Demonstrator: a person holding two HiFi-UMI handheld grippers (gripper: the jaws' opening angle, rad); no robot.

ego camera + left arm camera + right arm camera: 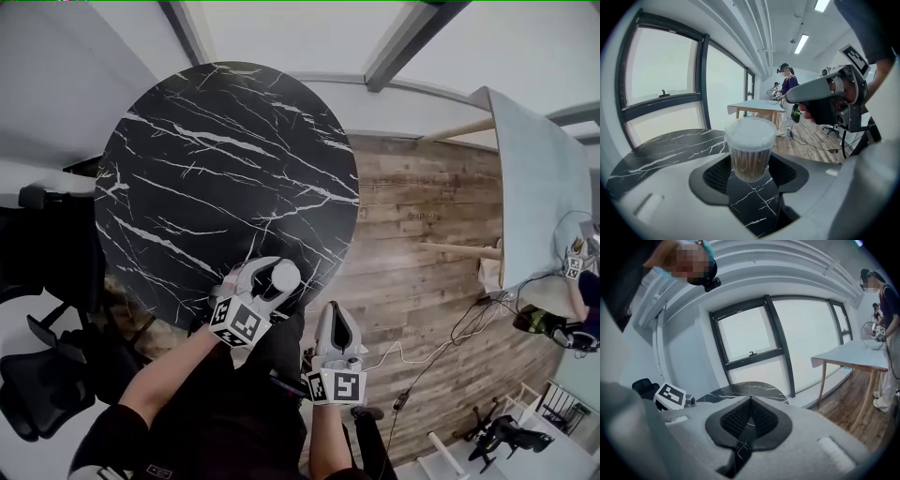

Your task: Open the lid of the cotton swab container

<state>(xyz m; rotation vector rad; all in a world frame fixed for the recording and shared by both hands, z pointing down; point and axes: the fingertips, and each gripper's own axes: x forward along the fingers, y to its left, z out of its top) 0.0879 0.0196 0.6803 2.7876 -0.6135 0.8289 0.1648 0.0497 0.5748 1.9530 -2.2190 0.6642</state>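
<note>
The cotton swab container [750,150] is a clear round tub full of swabs with a frosted white lid [285,277] on top. It stands upright between the pads of my left gripper [750,176], which grip its lower sides over the near edge of the black marble table [216,159]. In the head view my left gripper [279,279] reaches in from the lower left. My right gripper [334,314] hovers just right of it, off the table edge, jaws shut with nothing between them. The right gripper view shows its pads [740,418] pressed together.
A light wooden-legged table [539,178] stands at the right on the plank floor [422,244]. Black office chairs [47,375] crowd the left. Cables [469,323] trail across the floor. People stand at the far table [787,84]. Windows line the wall beyond the marble table.
</note>
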